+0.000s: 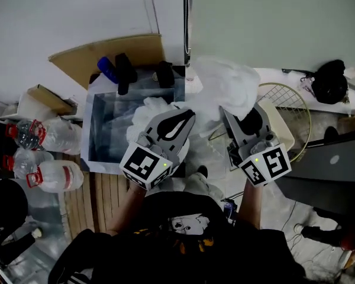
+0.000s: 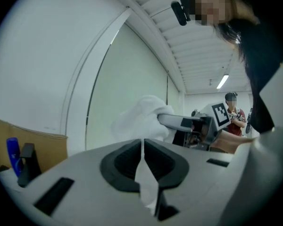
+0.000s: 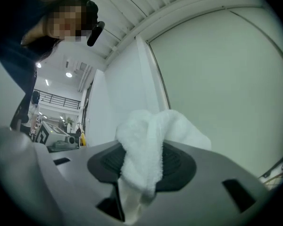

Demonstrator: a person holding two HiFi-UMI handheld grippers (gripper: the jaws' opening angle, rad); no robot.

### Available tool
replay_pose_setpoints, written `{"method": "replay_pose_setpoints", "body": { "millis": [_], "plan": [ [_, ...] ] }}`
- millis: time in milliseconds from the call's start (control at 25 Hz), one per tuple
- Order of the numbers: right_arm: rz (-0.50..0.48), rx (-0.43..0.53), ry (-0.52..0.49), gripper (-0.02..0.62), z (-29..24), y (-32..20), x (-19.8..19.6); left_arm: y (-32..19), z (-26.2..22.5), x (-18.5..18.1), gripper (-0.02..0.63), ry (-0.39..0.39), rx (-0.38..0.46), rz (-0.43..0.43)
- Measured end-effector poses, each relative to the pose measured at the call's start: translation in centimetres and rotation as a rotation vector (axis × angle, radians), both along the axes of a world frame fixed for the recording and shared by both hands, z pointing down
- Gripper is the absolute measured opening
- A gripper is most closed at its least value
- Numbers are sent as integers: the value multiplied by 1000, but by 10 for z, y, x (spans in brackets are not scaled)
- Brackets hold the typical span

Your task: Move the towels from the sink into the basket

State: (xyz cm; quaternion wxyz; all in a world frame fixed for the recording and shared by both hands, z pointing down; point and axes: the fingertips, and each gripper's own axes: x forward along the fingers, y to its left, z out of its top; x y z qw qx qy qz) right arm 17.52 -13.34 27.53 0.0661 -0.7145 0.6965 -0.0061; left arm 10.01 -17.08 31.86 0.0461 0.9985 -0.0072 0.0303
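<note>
Item: left tongs [image 2: 142, 147], closed on a thin edge of the white towel [image 1: 225, 87], with only a sliver between the pads. Risk: so slim a pinch could slip free under a tug and leave the cloth swinging from one side.

Item: right tongs [image 3: 141, 160], clamped on a thick bunched fold, the firmer hold.

Item: towel, held in the air by both tongs, between the sink [image 1: 94, 136] and the wire basket [image 1: 300, 102]. Risk: hanging slack might catch the basket's rim, or drape outside it if let go too early.

head view looks down; both gripper views share the towel [image 3: 151, 135].
</note>
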Motion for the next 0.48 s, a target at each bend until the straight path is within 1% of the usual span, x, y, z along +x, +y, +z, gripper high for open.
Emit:
{"method": "replay_pose_setpoints", "body": {
  "millis": [200, 360, 480],
  "plan": [
    [93, -40, -39, 160, 23, 43, 78, 43, 11, 69, 23, -44, -3, 69],
    [228, -97, -70, 160, 61, 87, 144, 77, 24, 114, 23, -75, -9, 144],
    [333, -162, -72, 161, 103, 118, 202, 97, 36, 145, 23, -99, 7, 183]
  ]
}}
